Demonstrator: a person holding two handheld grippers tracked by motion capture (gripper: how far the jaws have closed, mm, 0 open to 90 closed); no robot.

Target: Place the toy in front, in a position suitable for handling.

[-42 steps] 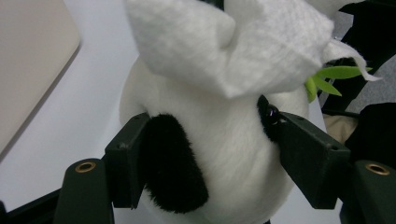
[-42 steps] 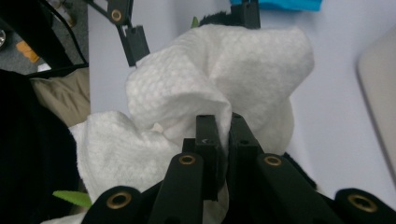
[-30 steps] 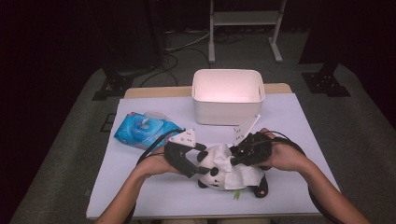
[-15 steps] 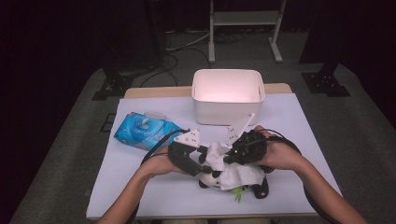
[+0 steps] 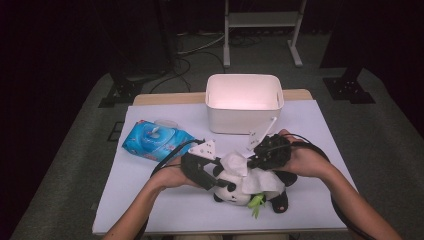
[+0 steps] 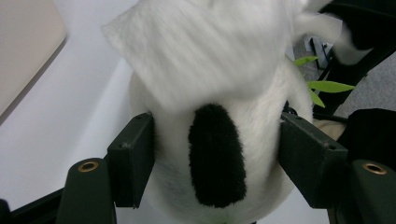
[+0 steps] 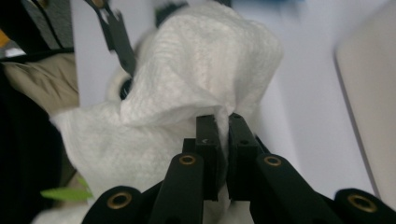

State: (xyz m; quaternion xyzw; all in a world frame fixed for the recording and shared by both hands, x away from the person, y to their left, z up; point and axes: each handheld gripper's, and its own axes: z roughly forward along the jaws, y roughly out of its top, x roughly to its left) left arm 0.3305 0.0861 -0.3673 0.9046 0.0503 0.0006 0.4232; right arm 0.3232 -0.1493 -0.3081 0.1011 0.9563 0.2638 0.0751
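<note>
A black-and-white panda plush [image 5: 239, 194] lies on the white table [image 5: 150, 200], with a green leaf [image 5: 256, 204] at its front. My left gripper [image 5: 214, 181] has just been closing, and its pads [image 6: 133, 156] now press both sides of the panda's head [image 6: 217, 154]. My right gripper [image 7: 223, 122] is shut on a white wipe [image 7: 187, 88]. That wipe [image 5: 239, 164] drapes over the panda's body, with the right gripper [image 5: 257, 159] just above it.
A white bin [image 5: 245, 107] stands behind the hands at the table's far edge. A blue pack of wet wipes [image 5: 155, 140] lies to the left. Cables trail from both grippers. Beyond the table are a dark floor and a metal stand [image 5: 260, 30].
The left gripper's jaws have closed in on the panda's head. The right hand, still holding the wipe, has shifted slightly over the panda.
</note>
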